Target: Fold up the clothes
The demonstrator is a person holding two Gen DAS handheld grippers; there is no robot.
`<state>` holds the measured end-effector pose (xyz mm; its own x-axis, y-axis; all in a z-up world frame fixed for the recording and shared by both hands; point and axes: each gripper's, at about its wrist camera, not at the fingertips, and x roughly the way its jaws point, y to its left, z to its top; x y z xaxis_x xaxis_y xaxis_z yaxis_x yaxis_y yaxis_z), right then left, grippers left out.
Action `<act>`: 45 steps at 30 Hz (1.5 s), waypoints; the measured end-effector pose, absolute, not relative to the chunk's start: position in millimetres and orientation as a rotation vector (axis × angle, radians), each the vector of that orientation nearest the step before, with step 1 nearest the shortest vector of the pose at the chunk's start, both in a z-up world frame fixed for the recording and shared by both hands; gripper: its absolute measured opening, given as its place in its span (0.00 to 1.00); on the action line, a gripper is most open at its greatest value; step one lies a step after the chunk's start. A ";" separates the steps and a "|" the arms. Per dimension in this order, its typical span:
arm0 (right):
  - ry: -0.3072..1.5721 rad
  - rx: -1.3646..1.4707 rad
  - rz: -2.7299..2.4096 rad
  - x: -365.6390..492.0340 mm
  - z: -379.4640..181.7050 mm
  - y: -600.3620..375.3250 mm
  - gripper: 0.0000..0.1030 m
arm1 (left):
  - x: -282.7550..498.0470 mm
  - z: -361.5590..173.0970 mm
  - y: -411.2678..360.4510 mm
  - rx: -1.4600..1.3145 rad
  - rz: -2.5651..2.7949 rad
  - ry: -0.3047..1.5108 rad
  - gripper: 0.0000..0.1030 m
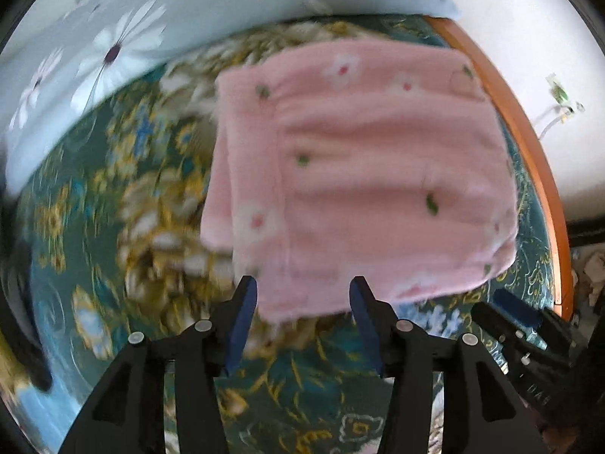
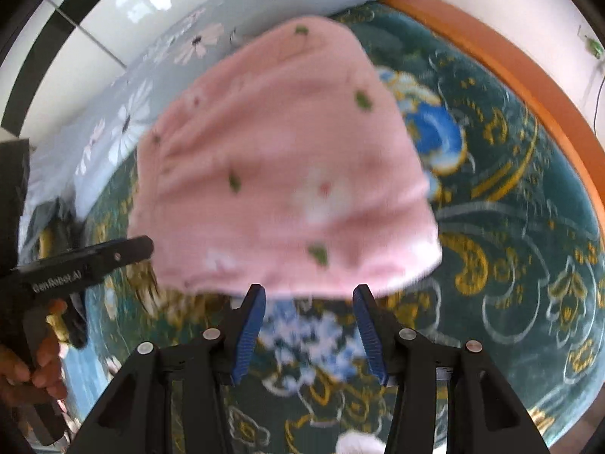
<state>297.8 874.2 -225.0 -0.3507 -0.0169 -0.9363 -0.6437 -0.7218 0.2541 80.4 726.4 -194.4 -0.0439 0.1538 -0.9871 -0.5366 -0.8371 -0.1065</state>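
A pink fleece garment with small white flowers and green leaves (image 1: pixel 363 174) lies folded into a rough square on the green patterned bedspread (image 1: pixel 94 196). It also shows in the right wrist view (image 2: pixel 280 166). My left gripper (image 1: pixel 302 291) is open and empty, its blue-padded fingers just short of the garment's near edge. My right gripper (image 2: pixel 310 299) is open and empty too, at the near edge of the garment. The right gripper also shows at the lower right of the left wrist view (image 1: pixel 518 321); the left one appears at the left of the right wrist view (image 2: pixel 94 261), held by a hand.
A pale blue quilt with white daisies (image 1: pixel 113 38) lies along the far side of the bed. An orange wooden bed edge (image 1: pixel 522 132) runs along the right, with a white wall beyond. The bedspread (image 2: pixel 510 227) stretches to the right of the garment.
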 end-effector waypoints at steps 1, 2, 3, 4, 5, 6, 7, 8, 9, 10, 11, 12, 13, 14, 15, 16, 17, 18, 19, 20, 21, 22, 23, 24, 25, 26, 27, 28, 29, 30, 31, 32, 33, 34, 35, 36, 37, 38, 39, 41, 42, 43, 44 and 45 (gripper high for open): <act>0.859 -1.476 2.117 300.1 -227.5 871.0 0.51 | 83.8 -194.4 723.5 -1.774 1.946 0.409 0.51; 0.857 -1.468 2.114 302.4 -229.0 868.9 0.52 | 87.0 -194.4 720.6 -1.780 1.961 0.416 0.51; 0.858 -1.458 2.111 303.7 -229.5 867.7 0.54 | 89.7 -193.3 718.9 -1.780 1.970 0.426 0.51; 0.859 -1.448 2.107 305.1 -230.0 866.5 0.55 | 92.3 -191.8 717.4 -1.779 1.978 0.437 0.51; 0.857 -1.441 2.109 306.1 -230.0 865.0 0.57 | 94.9 -190.5 716.6 -1.775 1.984 0.451 0.51; 0.851 -1.438 2.116 306.6 -229.4 863.2 0.58 | 96.8 -189.3 715.9 -1.773 1.988 0.459 0.51; 0.845 -1.435 2.123 307.1 -228.9 861.4 0.58 | 98.8 -188.5 714.6 -1.773 1.990 0.458 0.51; 0.839 -1.435 2.129 307.0 -228.4 859.8 0.58 | 99.8 -187.6 713.5 -1.774 1.988 0.447 0.51; 0.835 -1.436 2.133 306.8 -227.7 858.4 0.58 | 100.4 -186.6 712.4 -1.775 1.984 0.433 0.51; 0.835 -1.433 2.137 307.0 -226.7 857.1 0.59 | 103.1 -185.6 712.6 -1.773 1.986 0.430 0.51; 0.834 -1.430 2.138 307.3 -225.7 855.9 0.59 | 106.3 -184.6 713.1 -1.769 1.991 0.430 0.53; 0.833 -1.427 2.139 307.7 -225.2 854.7 0.59 | 109.0 -182.5 713.1 -1.765 1.998 0.436 0.57; 0.834 -1.424 2.140 307.7 -225.1 853.9 0.59 | 111.6 -180.1 712.8 -1.761 2.006 0.443 0.65; 0.835 -1.421 2.141 307.8 -224.9 853.1 0.59 | 113.9 -178.5 713.0 -1.759 2.015 0.450 0.70; 0.830 -1.417 2.142 308.0 -224.5 851.9 0.59 | 115.1 -178.1 713.1 -1.758 2.020 0.454 0.73; 0.824 -1.413 2.145 308.5 -224.0 851.0 0.59 | 116.0 -178.0 713.0 -1.758 2.024 0.458 0.75; 0.825 -1.411 2.148 308.9 -223.4 850.6 0.59 | 117.0 -178.0 713.0 -1.758 2.027 0.461 0.75; 0.823 -1.406 2.153 309.3 -222.6 850.3 0.59 | 117.9 -177.9 712.9 -1.758 2.031 0.464 0.75; 0.818 -1.398 2.158 309.7 -221.5 850.0 0.59 | 118.8 -178.0 712.1 -1.762 2.030 0.457 0.75; 0.813 -1.390 2.164 310.1 -220.5 849.7 0.59 | 119.5 -178.3 711.3 -1.769 2.028 0.446 0.76; 0.807 -1.382 2.169 310.6 -219.5 849.5 0.59 | 120.3 -178.7 710.5 -1.776 2.025 0.435 0.79; 0.802 -1.374 2.174 311.0 -218.4 849.2 0.59 | 121.1 -179.4 709.9 -1.782 2.027 0.433 0.88; 0.798 -1.371 2.177 311.1 -218.2 849.2 0.59 | 122.0 -180.3 709.3 -1.789 2.030 0.434 0.90; 0.793 -1.373 2.176 310.9 -218.9 849.6 0.59 | 123.1 -181.7 709.2 -1.791 2.031 0.444 0.90; 0.789 -1.375 2.176 310.8 -219.5 849.9 0.59 | 124.1 -183.5 709.8 -1.794 2.028 0.459 0.90; 0.784 -1.376 2.176 310.6 -220.2 850.2 0.59 | 125.2 -185.3 710.6 -1.797 2.025 0.476 0.90; 0.780 -1.378 2.176 310.4 -220.8 850.5 0.59 | 126.3 -187.1 711.4 -1.796 2.024 0.498 0.90; 0.773 -1.383 2.176 310.1 -221.7 850.9 0.59 | 128.2 -189.3 712.7 -1.791 2.025 0.534 0.90; 0.766 -1.391 2.174 309.7 -223.2 851.3 0.59 | 129.5 -191.2 713.7 -1.787 2.022 0.561 0.90; 0.762 -1.399 2.173 309.4 -225.0 851.8 0.59 | 130.7 -193.0 714.6 -1.784 2.017 0.585 0.90; 0.758 -1.408 2.171 309.0 -226.9 852.4 0.59 | 131.8 -194.9 715.5 -1.780 2.012 0.609 0.90; 0.756 -1.415 2.170 308.8 -228.5 852.9 0.59 | 132.8 -196.9 716.4 -1.782 2.003 0.628 0.90; 0.757 -1.421 2.169 308.6 -230.0 853.4 0.59 | 133.8 -199.0 717.2 -1.786 1.994 0.645 0.90; 0.758 -1.427 2.168 308.3 -231.4 854.0 0.59 | 134.4 -200.4 717.5 -1.789 1.988 0.654 0.90; 0.760 -1.433 2.166 308.1 -232.8 854.6 0.59 | 134.5 -201.7 717.8 -1.794 1.986 0.658 0.90; 0.761 -1.437 2.166 307.9 -233.9 855.2 0.59 | 134.0 -203.1 718.3 -1.801 1.984 0.659 0.90; 0.762 -1.441 2.165 307.7 -235.0 855.6 0.59 | 133.3 -204.6 718.8 -1.809 1.983 0.660 0.90; 0.762 -1.446 2.164 307.2 -236.1 856.3 0.59 | 132.3 -205.8 719.7 -1.815 1.983 0.660 0.90; 0.761 -1.451 2.164 306.5 -237.3 857.0 0.59 | 131.2 -206.8 720.6 -1.820 1.983 0.660 0.90; 0.762 -1.461 2.163 305.3 -239.4 858.7 0.59 | 128.9 -208.3 723.2 -1.823 1.979 0.663 0.90; 0.763 -1.466 2.161 304.5 -240.4 859.5 0.59 | 127.8 -208.9 724.6 -1.824 1.977 0.665 0.90; 0.763 -1.470 2.160 303.7 -241.4 860.4 0.59 | 126.9 -209.1 725.9 -1.820 1.976 0.668 0.90; 0.763 -1.473 2.158 302.8 -242.2 861.3 0.59 | 126.1 -209.1 727.3 -1.815 1.975 0.670 0.90; 0.763 -1.477 2.157 301.8 -243.0 862.1 0.59 | 125.3 -209.1 728.7 -1.809 1.974 0.673 0.90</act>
